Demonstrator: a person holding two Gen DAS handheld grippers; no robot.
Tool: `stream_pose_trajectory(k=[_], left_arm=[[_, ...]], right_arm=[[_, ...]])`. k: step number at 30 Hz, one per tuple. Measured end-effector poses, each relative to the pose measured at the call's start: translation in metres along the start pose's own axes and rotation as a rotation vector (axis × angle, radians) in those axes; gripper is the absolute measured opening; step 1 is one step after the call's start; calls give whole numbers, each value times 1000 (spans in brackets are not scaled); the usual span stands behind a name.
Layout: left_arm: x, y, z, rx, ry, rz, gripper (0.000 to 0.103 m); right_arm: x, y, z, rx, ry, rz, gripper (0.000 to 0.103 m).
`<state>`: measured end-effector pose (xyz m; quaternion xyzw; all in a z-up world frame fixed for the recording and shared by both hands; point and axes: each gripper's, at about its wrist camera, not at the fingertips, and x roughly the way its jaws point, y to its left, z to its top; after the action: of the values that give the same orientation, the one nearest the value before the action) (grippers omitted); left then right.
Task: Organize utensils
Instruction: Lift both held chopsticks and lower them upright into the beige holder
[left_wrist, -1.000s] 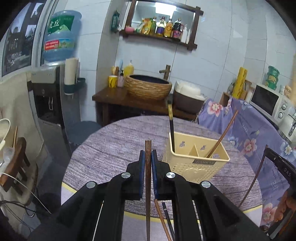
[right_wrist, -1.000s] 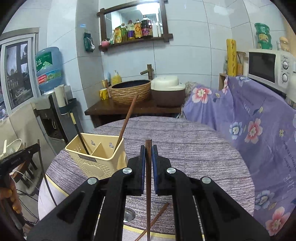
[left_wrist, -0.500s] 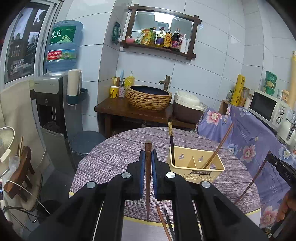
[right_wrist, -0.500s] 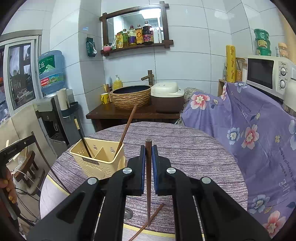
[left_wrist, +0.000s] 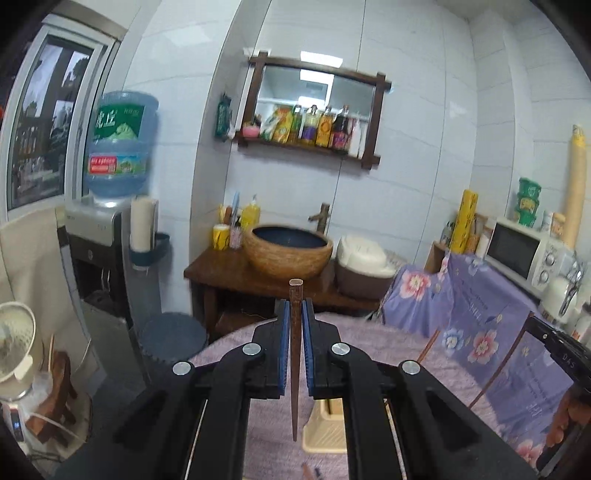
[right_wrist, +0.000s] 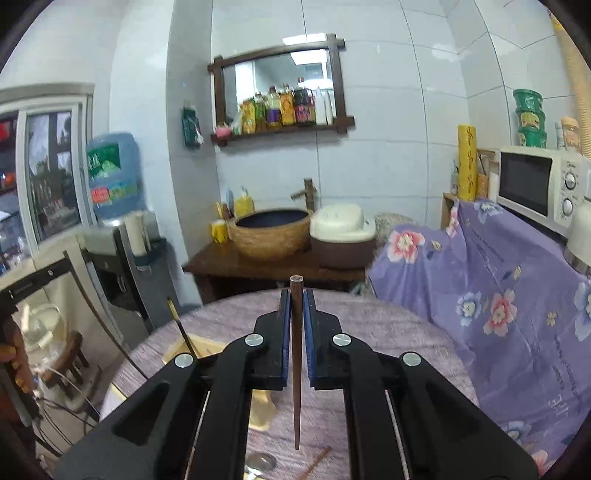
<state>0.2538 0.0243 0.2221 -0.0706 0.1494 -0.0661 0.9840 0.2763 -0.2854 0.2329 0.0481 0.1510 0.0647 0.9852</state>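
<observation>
My left gripper (left_wrist: 294, 314) is shut on a dark brown chopstick (left_wrist: 294, 369) held upright, its thin tip hanging above the round purple table (left_wrist: 406, 354). My right gripper (right_wrist: 295, 306) is shut on a second brown chopstick (right_wrist: 296, 369), also upright. The cream utensil basket (left_wrist: 323, 430) is mostly hidden behind the left gripper's arms; in the right wrist view the basket (right_wrist: 184, 350) sits at the table's left with a black chopstick (right_wrist: 181, 328) standing in it. Another brown chopstick (left_wrist: 426, 349) leans from the basket. Loose chopsticks (right_wrist: 317, 458) lie at the table's near edge.
A sofa under a purple flowered cover (right_wrist: 498, 295) borders the table on the right. Behind the table stands a dark wooden counter (left_wrist: 236, 266) with a woven basin (left_wrist: 288, 251). A water dispenser (left_wrist: 110, 236) stands at left, a microwave (right_wrist: 535, 184) at right.
Both grippers have risen and tilted up with their chopsticks still held. The basket and table have dropped low in both views, with more wall now showing.
</observation>
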Motion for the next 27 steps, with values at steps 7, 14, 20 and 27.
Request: stream_pose_trajectory(k=[7,14,20,27], left_arm=[[0,-25,44,-37,-71,-78,8],[35,-39,14,-32,-25,-81,8],[71,-35,-29,-46,72,-88,8],[99,-24,-67,-76,174,-87,8]], right_arm=[[-6,27,59,19,-113,52,8],[41,43,30,71,-69,65,8],[82,40,-14,109,30,59,8],[106,26,-47,141,98,31,8]])
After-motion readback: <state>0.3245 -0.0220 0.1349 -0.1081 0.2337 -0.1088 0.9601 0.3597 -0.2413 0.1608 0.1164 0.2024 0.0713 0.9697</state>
